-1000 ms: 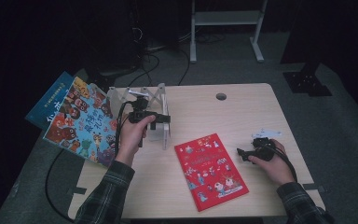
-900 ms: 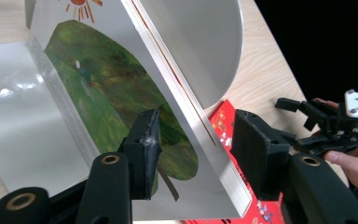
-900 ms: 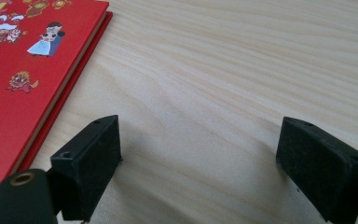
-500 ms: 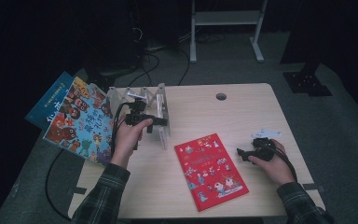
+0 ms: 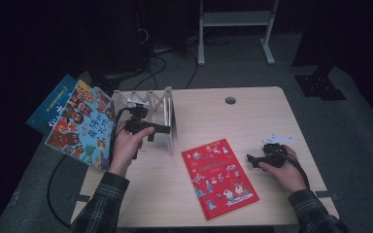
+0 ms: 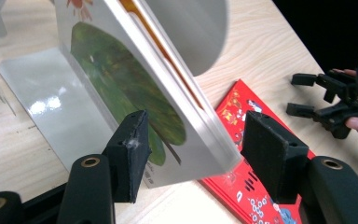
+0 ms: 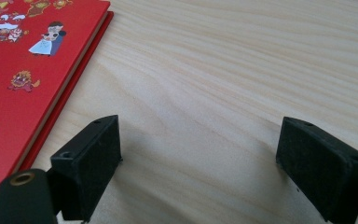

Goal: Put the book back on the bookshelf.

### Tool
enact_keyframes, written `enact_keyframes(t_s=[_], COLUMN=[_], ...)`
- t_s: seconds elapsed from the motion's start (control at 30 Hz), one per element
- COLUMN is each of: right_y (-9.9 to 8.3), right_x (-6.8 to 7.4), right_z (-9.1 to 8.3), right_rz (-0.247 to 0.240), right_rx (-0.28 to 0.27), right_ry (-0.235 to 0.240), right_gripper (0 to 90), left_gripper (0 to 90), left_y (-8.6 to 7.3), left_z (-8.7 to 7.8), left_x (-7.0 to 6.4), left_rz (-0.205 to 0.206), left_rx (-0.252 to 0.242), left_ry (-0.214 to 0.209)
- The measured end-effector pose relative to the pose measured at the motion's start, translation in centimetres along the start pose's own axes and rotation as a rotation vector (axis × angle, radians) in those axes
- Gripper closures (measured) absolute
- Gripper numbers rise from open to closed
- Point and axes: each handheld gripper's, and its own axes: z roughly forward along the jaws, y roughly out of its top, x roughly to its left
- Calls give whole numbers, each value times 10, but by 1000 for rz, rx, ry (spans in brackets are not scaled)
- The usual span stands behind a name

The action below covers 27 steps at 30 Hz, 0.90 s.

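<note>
A white metal book rack (image 5: 141, 101) stands at the table's left. In the left gripper view a thin white book with a green oval on its cover (image 6: 135, 93) leans in the rack (image 6: 42, 93), against a rounded divider. My left gripper (image 5: 166, 130) (image 6: 200, 140) is open, with its jaws on either side of that book's lower corner; a gap shows at the right pad (image 6: 272, 156). A red picture book (image 5: 218, 177) (image 6: 235, 100) (image 7: 23, 56) lies flat in the middle. My right gripper (image 5: 250, 158) (image 7: 200, 144) (image 6: 298, 94) rests open over bare wood just right of the red book.
Two colourful books (image 5: 80, 126) and a blue one (image 5: 53, 107) overhang the table's left edge. A cable hole (image 5: 230, 100) sits at the back centre. A small white scrap (image 5: 277, 139) lies by the right hand. Beyond the table are dark floor and a stand.
The left hand and its gripper have drawn slightly back from the rack toward the near side. The right gripper and the red book have not moved.
</note>
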Motion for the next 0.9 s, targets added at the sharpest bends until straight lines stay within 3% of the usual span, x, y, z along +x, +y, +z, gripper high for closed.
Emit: enact_keyframes(t_s=[0.2,0.37,0.43,0.67,0.7,0.9], right_y=[0,0,0,2,2,2], right_x=[0,1,1,1,1,0], right_z=[0,0,-1,-4,-4,-5], right_rz=[1,15,13,6,7,10], right_rx=[0,5,14,41,42,47], right_ry=[-2,-14,-14,-10,-11,-10], right_gripper=[124,106,107,132,133,173], left_gripper=[432,501,513,472,473,439], left_y=[-12,-31,-41,-68,-77,-99], left_z=[-23,-30,-27,-13,-7,9], left_x=[-8,-13,-14,-15,-14,-15], left_rz=[64,113,156,201,249,271], left_rx=[-42,-28,-37,-6,-33,22], left_ry=[25,43,42,48,59,35])
